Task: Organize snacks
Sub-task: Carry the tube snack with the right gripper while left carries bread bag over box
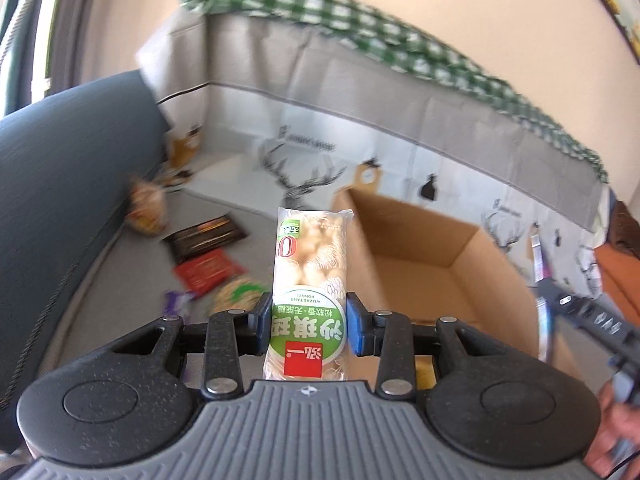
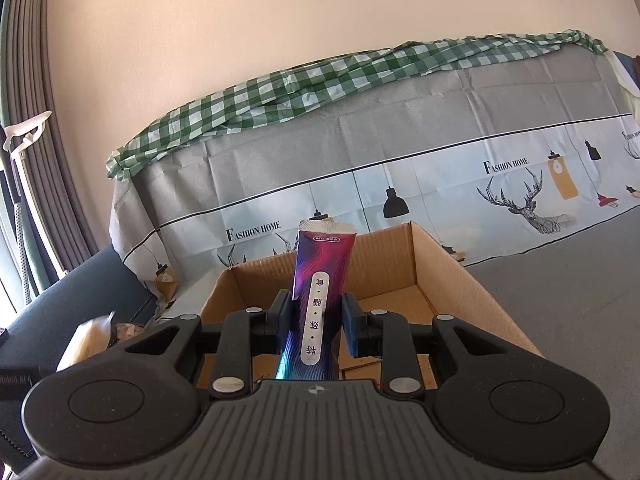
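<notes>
Left claw (image 1: 307, 322) tilts downward, blue pads clamped on a clear green-labelled snack packet (image 1: 308, 280), held left of the open brown cardboard box (image 1: 432, 256). Right claw (image 2: 316, 320) tips down too, pinching a purple-blue foil sachet (image 2: 320, 288) above that box (image 2: 440, 264).

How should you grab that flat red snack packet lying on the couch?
The red packet lies flat on the grey seat, so I'd come from above and pinch across its narrower width near the middle. A black packet and other snacks sit close on two sides, so the free edge facing the cardboard box looks easiest. Both hand-held grippers already hold snacks.
</notes>
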